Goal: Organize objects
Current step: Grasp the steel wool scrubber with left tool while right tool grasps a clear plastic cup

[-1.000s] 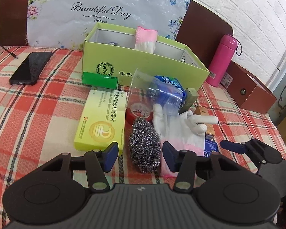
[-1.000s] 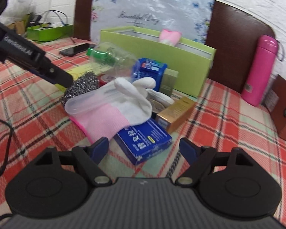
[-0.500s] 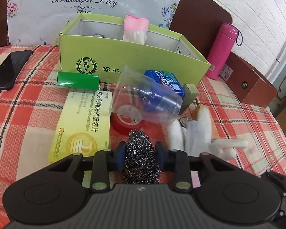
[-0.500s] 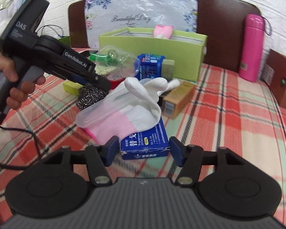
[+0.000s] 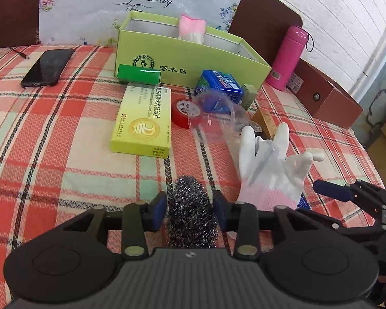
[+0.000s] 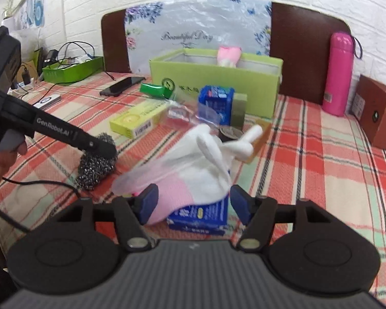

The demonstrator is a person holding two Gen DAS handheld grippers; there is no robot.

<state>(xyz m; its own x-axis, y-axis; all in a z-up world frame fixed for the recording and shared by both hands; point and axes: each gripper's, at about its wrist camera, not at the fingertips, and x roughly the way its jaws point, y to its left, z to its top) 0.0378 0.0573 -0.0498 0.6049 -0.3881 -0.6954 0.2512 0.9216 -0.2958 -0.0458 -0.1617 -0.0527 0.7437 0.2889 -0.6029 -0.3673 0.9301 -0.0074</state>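
Nearest you, your left gripper (image 5: 189, 203) straddles the steel scourer (image 5: 190, 213); its jaws are opening, pads at the scourer's 2 flanks, and whether they press it you cannot tell. Your right gripper (image 6: 191, 202) has the white-and-pink glove (image 6: 193, 177) and the blue box (image 6: 202, 213) under it between its jaws; these too are opening, pads apart from the cloth.

Progress, as judged: early; only 1 pink-cuffed glove (image 5: 191, 29) shows inside the green box (image 5: 187, 56). Left on the cloth: scourer, glove, blue box, yellow box (image 5: 142, 122), red tape roll (image 5: 185, 112), clear cup (image 5: 216, 110), blue packet (image 5: 218, 87), green packet (image 5: 139, 74), a gold box (image 6: 260, 136).

Room: open cloth lies to the left of the yellow box; the phone (image 5: 47, 67) sits further left, well apart. The green box's near wall stands behind the clutter, so a carried item must rise over its rim; the pink flask (image 5: 288, 59) stands just beside its right end.
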